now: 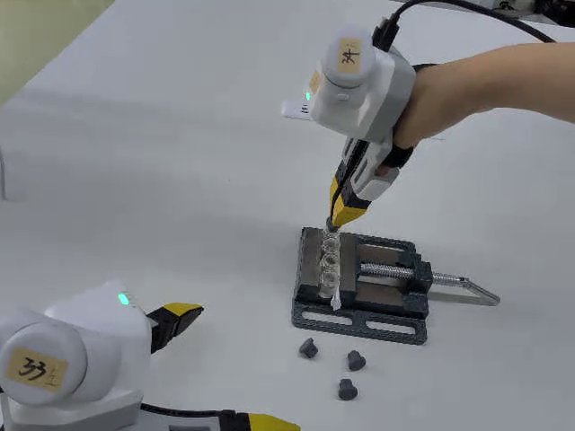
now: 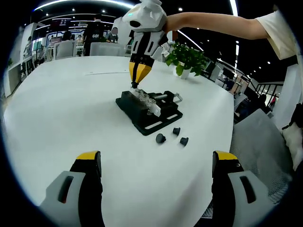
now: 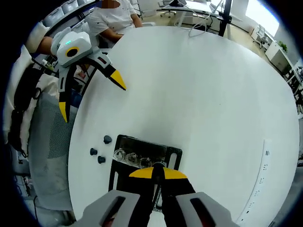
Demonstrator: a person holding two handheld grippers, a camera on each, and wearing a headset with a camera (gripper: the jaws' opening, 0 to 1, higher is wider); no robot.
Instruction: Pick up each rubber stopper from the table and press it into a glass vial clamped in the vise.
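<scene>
A black vise (image 1: 377, 310) (image 2: 142, 120) (image 3: 142, 142) clamps a row of glass vials (image 1: 330, 267) (image 3: 128, 158). My right gripper (image 1: 334, 223) (image 2: 136, 84) (image 3: 158, 170) points down at the far vial. Its jaws are shut on a small dark rubber stopper (image 1: 331, 230) right at that vial's mouth. Three more dark stoppers (image 1: 308, 347) (image 2: 160, 138) (image 3: 107, 139) lie loose on the table in front of the vise. My left gripper (image 1: 225, 366) (image 2: 156, 158) (image 3: 92, 100) hovers open and holds nothing, near the table's front edge, well away from the vise.
The vise's screw handle (image 1: 467, 285) sticks out to the right. A potted plant (image 2: 187, 59) stands at the table's far side. A person (image 3: 113, 19) sits past the round white table (image 1: 180, 180). Bare tabletop lies left of the vise.
</scene>
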